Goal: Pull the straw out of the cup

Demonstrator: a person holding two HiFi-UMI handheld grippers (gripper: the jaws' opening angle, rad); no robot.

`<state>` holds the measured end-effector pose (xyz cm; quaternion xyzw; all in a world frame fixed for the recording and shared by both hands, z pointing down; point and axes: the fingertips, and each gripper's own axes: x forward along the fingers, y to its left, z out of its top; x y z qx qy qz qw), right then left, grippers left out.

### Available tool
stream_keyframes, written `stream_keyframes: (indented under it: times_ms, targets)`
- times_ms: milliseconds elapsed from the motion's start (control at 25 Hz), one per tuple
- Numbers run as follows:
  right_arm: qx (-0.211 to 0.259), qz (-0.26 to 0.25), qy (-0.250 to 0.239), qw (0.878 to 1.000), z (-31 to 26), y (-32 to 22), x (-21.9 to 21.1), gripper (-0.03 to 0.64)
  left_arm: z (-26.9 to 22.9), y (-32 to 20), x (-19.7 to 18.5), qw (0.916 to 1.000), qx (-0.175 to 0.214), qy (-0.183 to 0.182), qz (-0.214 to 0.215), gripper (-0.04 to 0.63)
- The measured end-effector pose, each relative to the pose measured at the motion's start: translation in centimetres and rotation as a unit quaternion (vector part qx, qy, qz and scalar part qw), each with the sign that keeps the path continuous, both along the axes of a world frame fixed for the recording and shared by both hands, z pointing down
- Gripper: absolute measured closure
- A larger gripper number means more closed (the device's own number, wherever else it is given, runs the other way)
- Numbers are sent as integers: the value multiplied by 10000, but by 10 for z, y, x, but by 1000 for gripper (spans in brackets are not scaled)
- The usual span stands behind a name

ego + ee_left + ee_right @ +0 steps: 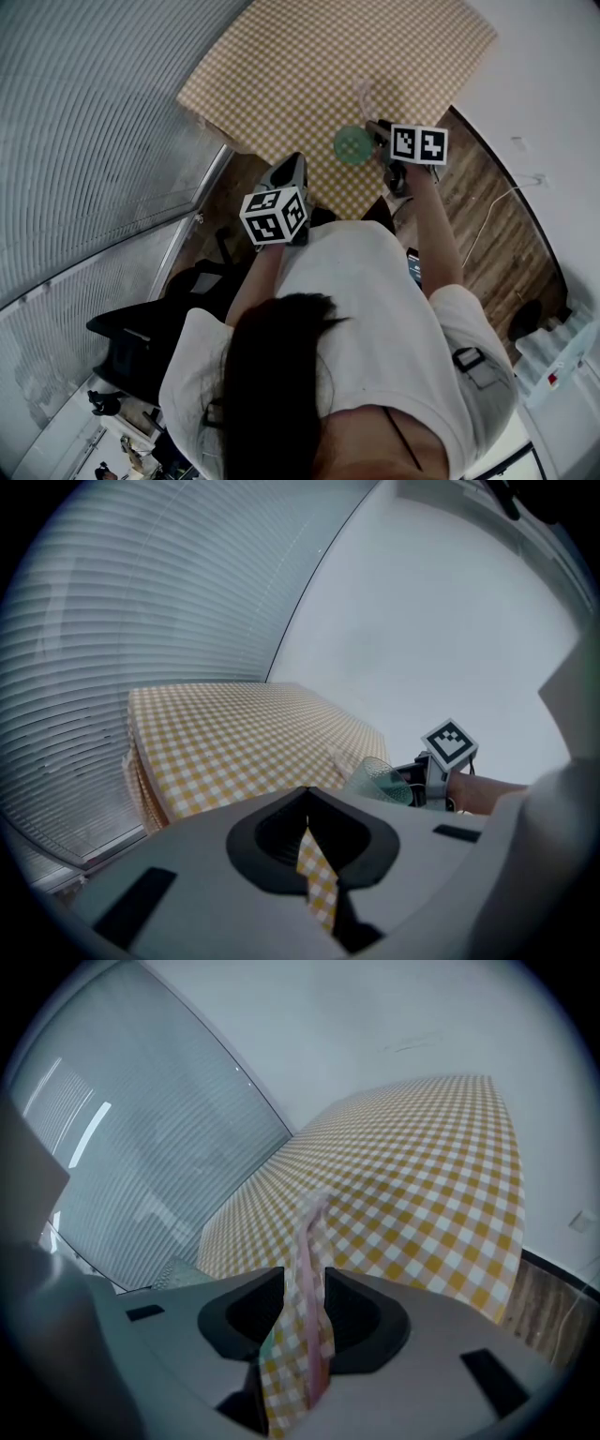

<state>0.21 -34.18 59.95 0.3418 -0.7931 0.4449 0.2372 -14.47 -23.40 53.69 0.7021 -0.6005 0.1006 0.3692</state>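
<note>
Person's dark hair point(272, 375) & white shirt point(375, 309) sit closest in head view. Right hand-held gripper point(378, 131) is just beside the green cup point(353, 142) on the checked table point(309, 56), clamped on the pale pink straw point(307, 1269), which pokes up past its jaws. Can't tell if straw's low end is in the cup. Left hand-held gripper point(286, 169) is well back from cup, clenched on nothing. Straw prob. v. light, thin, smooth, crushable: pinch gently just above cup rim, pull along its axis. Cup looks light too, may tip w/ it.

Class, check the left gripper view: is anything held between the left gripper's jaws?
No, the left gripper holds nothing: its jaws stand together, and only the yellow-checked tablecloth shows beyond.
</note>
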Motion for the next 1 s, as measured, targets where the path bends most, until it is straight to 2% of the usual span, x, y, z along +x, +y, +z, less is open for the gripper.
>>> stream_keyframes:
  times_ms: [240, 400, 720, 880, 1000]
  targets:
    - [246, 180, -128, 9995, -6, -1, 9, 462, -2, 1, -3, 10000, 54, -9, -63, 586]
    - [452, 539, -492, 9963, -22, -4, 21, 440, -5, 1, -2, 9999, 136, -17, -27, 586]
    - [1438, 764, -506, 9854, -73, -7, 35, 413, -9, -4, 0, 9996, 244, 104, 11, 586]
    - [1913, 703, -304, 9785, -95, 1, 36, 406, -18, -8, 5, 9992, 357, 155, 82, 586]
    - [2173, 683, -339, 9731, -113, 8, 31, 399, -27, -11, 8, 9985, 459, 243, 146, 586]
